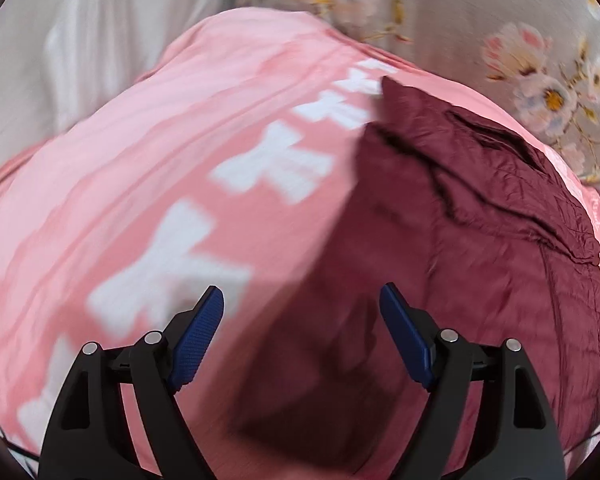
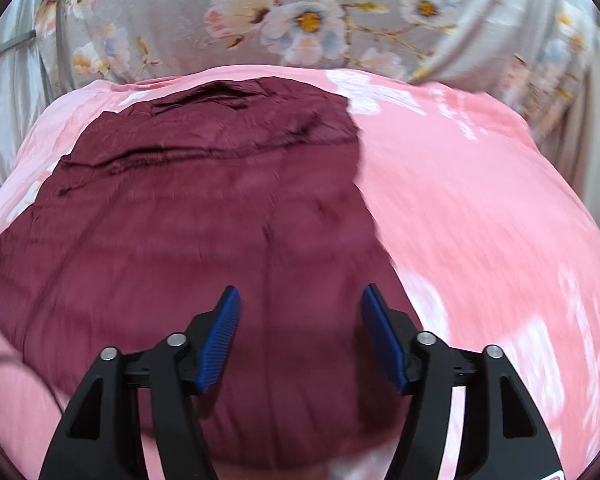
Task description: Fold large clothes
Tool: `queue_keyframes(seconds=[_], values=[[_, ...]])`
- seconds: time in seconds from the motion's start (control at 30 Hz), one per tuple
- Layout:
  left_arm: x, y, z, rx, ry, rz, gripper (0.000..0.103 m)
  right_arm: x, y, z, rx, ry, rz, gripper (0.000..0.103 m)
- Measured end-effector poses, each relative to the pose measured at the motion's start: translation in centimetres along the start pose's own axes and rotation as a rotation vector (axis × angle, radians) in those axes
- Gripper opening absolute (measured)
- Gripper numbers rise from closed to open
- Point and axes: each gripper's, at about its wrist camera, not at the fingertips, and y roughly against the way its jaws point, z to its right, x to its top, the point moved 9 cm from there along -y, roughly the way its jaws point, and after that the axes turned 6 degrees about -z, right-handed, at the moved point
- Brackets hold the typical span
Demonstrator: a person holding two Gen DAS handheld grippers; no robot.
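Maroon garment [image 2: 204, 216] beneath spread right gripper [image 2: 300, 300]

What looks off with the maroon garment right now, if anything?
The maroon garment lies rumpled on the pink sheet, with creased ridges near its far edge. Both claws, left and right, are open and empty.

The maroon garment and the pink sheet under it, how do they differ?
The maroon garment is plain dark red; the pink sheet carries white print. The garment is creased, with ridged folds near its far edge; the sheet lies smoother. The garment is smaller and rests on top; the sheet spreads out past it on the sides that show. Both are soft cloth lying roughly flat, and neither is gripped.
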Motion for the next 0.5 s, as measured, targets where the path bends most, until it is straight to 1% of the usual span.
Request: queue_keyframes(seconds=[0.07, 0.1, 0.13, 0.2, 0.27, 0.33, 0.37, 0.47, 0.5], values=[[-1.6, 0.3, -1.3, -0.024, 0.032, -0.027, 0.079, -2.3, 1.3, 1.5, 0.016, -0.060, 0.000, 0.068], [-2.4, 0.4, -1.9, -0.048, 0.054, -0.046, 0.079, -3.0, 1.8, 2.1, 0.031, -0.091, 0.004, 0.073], [-3.2, 0.4, -2.3, -0.074, 0.080, -0.067, 0.080, -3.6, 2.2, 2.7, 0.039, -0.123, 0.006, 0.074], [-3.9, 0.4, -2.9, -0.111, 0.124, -0.083, 0.081, -4.6, 2.7, 4.2, 0.034, -0.177, 0.000, 0.074], [-4.2, 0.8, -3.0, -0.127, 0.154, -0.082, 0.081, -5.2, 2.5, 5.2, 0.058, -0.224, -0.018, 0.074], [-4.1, 1.0, -2.1, -0.151, 0.153, -0.083, 0.086, -5.4, 2.3, 5.5, 0.105, -0.263, -0.026, 0.074], [-4.0, 1.0, -1.7, -0.160, 0.144, -0.083, 0.091, -5.4, 2.2, 5.5, 0.123, -0.275, -0.028, 0.074], [-3.8, -0.5, -1.0, -0.156, 0.150, -0.116, 0.092, -5.4, 1.2, 5.4, 0.197, -0.341, -0.055, 0.074], [-3.6, -0.5, -1.1, -0.147, 0.155, -0.104, 0.089, -5.2, 1.0, 5.2, 0.212, -0.368, -0.045, 0.076]])
